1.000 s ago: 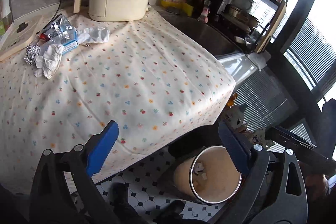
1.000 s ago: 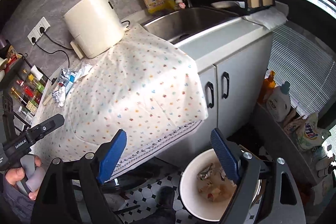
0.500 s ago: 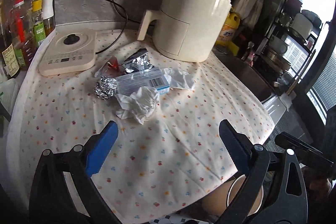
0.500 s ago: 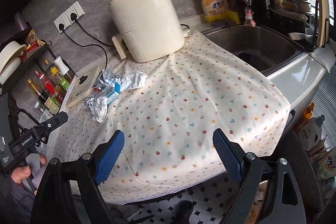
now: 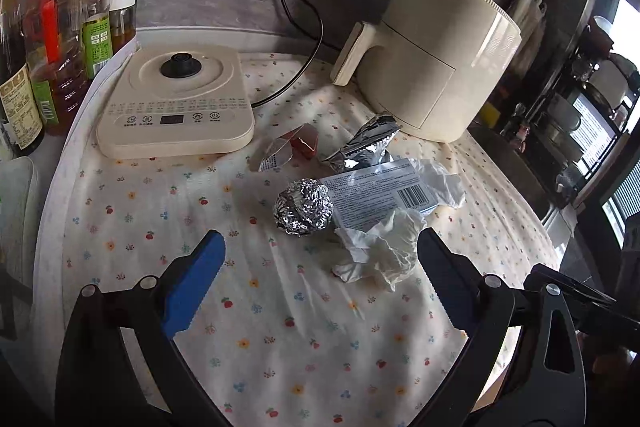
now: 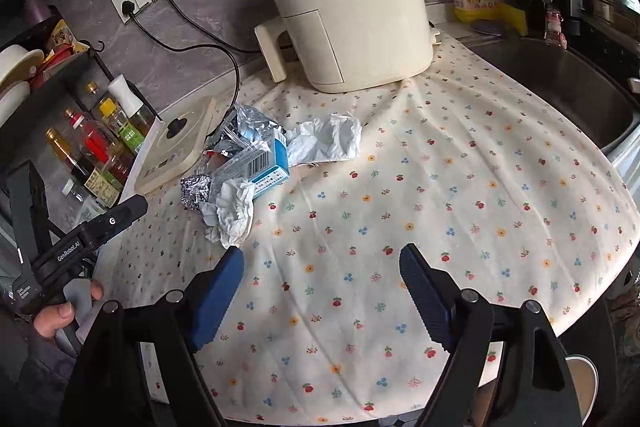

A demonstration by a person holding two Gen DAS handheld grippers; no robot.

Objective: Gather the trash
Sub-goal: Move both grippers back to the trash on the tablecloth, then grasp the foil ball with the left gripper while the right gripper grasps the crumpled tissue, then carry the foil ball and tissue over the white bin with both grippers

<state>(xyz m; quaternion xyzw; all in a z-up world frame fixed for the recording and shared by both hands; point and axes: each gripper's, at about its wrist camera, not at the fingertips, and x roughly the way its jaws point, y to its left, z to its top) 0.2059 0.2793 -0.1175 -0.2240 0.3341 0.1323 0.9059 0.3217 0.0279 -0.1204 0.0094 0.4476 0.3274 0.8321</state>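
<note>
Both grippers have swung away from the bin on the floor to the tabletop. The left gripper [image 5: 320, 279] hangs wide and empty just short of the foil ball [image 5: 304, 207] and crumpled tissue [image 5: 380, 251]. The right gripper [image 6: 322, 287], empty-jawed and closing slightly, is farther from the foil ball, over bare flowered cloth [image 6: 460, 187].

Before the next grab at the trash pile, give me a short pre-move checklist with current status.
1. Left gripper jaws apart, empty: ok.
2. Right gripper empty, jaws closing slightly: ok.
3. Foil ball free of other scraps: not ok, the crumpled tissue and barcode wrapper crowd it.
4. Trash reachable on the tablecloth: ok.
5. Trash bin position: cannot tell, only a rim edge shows.
</note>
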